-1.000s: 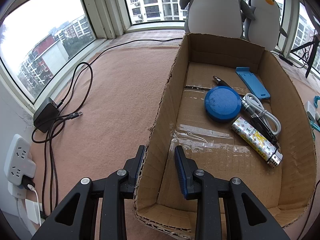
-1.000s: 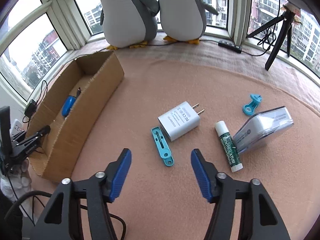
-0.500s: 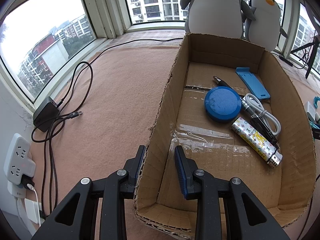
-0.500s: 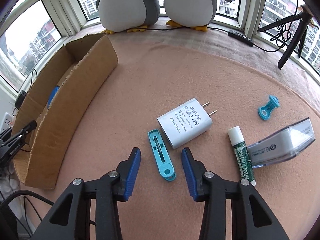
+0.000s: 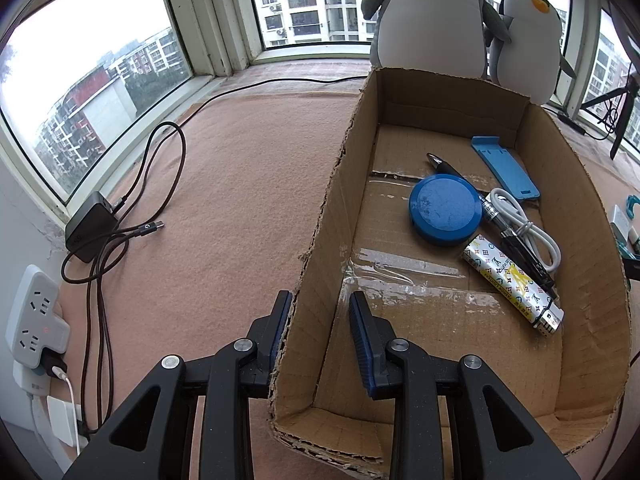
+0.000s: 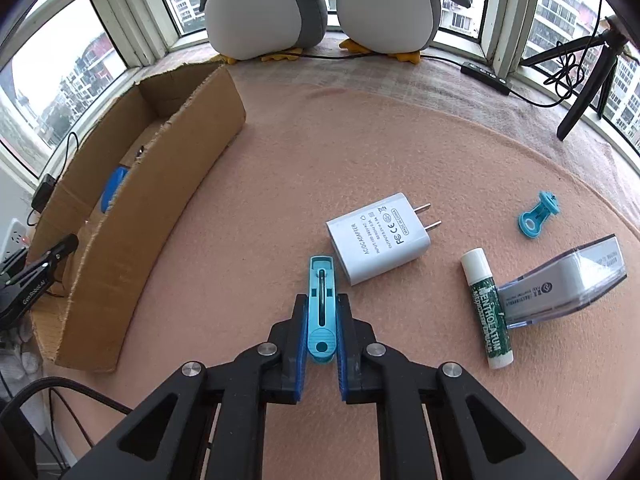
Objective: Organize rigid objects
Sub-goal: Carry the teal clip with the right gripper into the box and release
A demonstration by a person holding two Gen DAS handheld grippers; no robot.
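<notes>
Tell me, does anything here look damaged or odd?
Yes: the box has torn, ragged rims, worst on its left wall, which the left gripper straddles. Old tape peels on its floor.

In the left wrist view, the pen (image 5: 500, 224) lay partly under the blue round tin (image 5: 445, 209) and the white cable (image 5: 526, 226), so its middle was hidden. The cardboard box (image 5: 320, 240) wall stood between the jaws of the left gripper (image 5: 320, 312), covering part of the outer finger. The larger penguin toy (image 5: 430, 16) lost its head to the top edge. In the right wrist view, the box wall screened nearly all its contents; a blue patch (image 6: 112, 192) was probably the tin.
</notes>
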